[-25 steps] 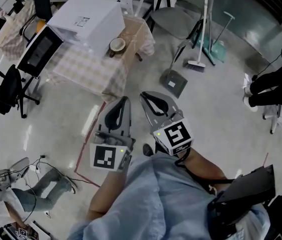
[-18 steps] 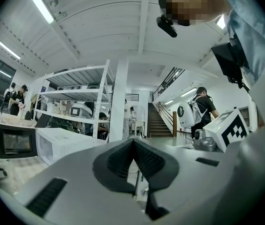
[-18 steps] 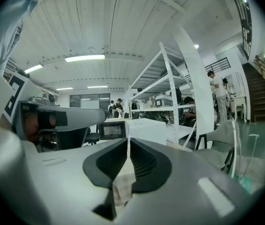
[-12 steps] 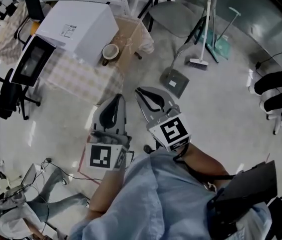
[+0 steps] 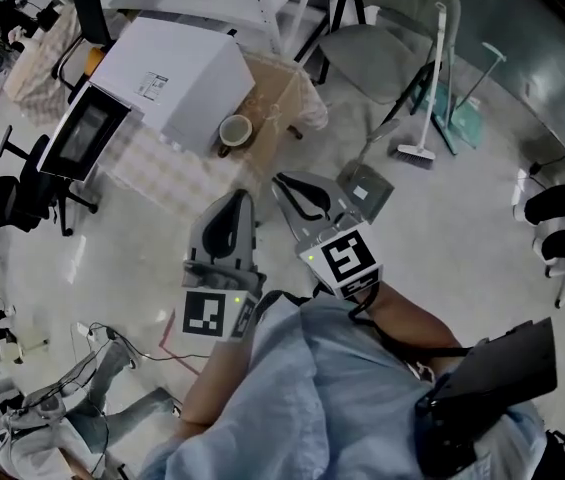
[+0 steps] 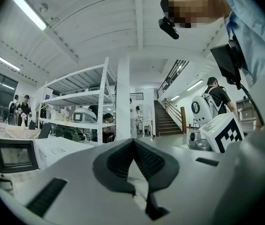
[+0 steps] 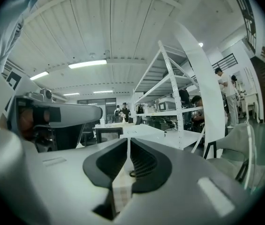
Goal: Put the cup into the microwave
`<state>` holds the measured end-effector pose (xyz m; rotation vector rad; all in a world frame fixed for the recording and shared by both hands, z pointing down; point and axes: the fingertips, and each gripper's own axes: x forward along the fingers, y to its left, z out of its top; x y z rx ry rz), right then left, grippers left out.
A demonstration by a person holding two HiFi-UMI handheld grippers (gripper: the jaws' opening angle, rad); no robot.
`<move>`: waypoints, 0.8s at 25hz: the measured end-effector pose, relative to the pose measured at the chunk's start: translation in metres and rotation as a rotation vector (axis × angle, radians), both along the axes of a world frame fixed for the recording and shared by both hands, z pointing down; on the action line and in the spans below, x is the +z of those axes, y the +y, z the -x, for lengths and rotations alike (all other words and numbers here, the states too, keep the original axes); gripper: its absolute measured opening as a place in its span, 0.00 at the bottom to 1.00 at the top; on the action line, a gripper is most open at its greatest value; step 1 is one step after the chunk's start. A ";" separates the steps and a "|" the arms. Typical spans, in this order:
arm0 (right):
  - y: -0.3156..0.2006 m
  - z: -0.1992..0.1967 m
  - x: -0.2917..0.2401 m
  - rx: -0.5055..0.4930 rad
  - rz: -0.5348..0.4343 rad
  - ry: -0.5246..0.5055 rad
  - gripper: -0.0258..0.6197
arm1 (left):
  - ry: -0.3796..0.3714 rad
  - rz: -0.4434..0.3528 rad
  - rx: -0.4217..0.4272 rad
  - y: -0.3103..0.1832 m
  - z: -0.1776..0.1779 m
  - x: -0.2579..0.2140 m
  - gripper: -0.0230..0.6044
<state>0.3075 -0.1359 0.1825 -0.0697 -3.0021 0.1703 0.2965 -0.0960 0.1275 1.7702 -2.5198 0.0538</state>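
While the left hand-held gripper (image 5: 239, 201) and right hand-held gripper (image 5: 286, 183) are both empty with jaws pressed together, the approach is in hand: the cup (image 5: 235, 130) stands on the worktop (image 5: 167, 168) beside the microwave (image 5: 167, 68), so next a gripper must reach it and open.

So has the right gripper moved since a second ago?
Yes. The right gripper has come closer to the cup, which stands on the table.
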 end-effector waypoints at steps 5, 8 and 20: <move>-0.004 0.013 0.005 -0.039 0.015 -0.001 0.07 | -0.003 0.002 -0.040 -0.003 0.011 0.002 0.04; -0.005 0.022 0.007 -0.055 0.011 0.005 0.07 | -0.004 0.003 -0.059 -0.002 0.019 0.003 0.04; -0.013 0.081 0.036 -0.110 -0.034 0.054 0.07 | 0.026 -0.038 -0.103 -0.006 0.080 0.033 0.04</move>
